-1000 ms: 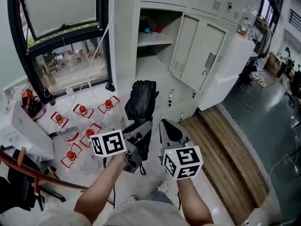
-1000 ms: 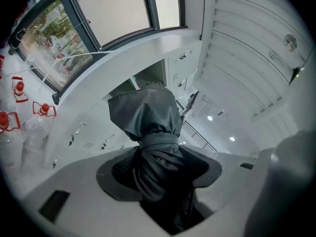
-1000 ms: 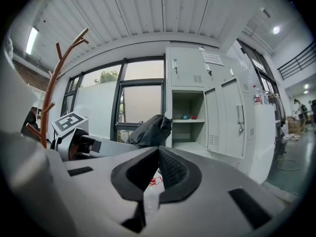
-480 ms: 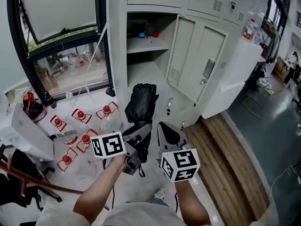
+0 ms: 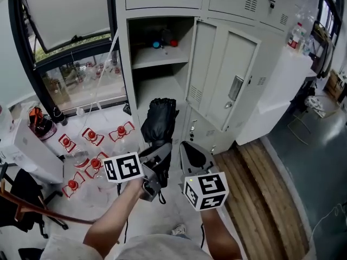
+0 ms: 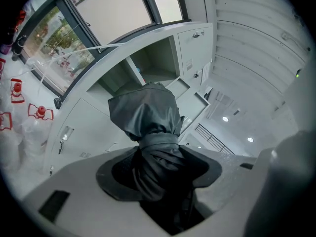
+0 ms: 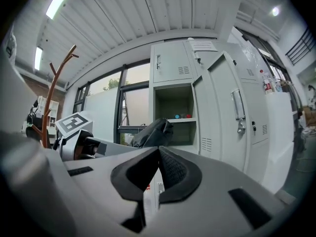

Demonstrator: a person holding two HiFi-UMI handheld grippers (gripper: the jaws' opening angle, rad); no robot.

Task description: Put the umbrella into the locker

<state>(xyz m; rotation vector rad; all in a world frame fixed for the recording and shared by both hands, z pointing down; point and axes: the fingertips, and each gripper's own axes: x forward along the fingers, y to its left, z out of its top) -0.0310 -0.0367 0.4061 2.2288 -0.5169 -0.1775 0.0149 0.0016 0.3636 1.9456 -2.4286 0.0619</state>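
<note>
A: Left gripper (image 5: 158, 155) state?
B: Clamped on the umbrella (image 5: 159, 118). Jaws stand wide around the folded black bundle, near its lower end.
A: Umbrella position relative to the locker (image 5: 121, 64)?
B: In the air in front of it, top end aimed at the open compartment under the shelf (image 5: 157, 57). Can't tell if the tip crosses the opening.
A: Right gripper (image 5: 191, 155)?
B: Closed on itself, pads meeting at the tips. It sits just beside the left one, on the locker-door side, not touching the umbrella.
A: Door (image 5: 222, 77)?
B: Swung open, right of the compartment.
A: Anything else around the locker?
B: Small blue and red items (image 5: 164, 43) at the back of the shelf. Red-capped bottles (image 5: 92, 137) on the floor left of the locker, below the window (image 5: 65, 15).
</note>
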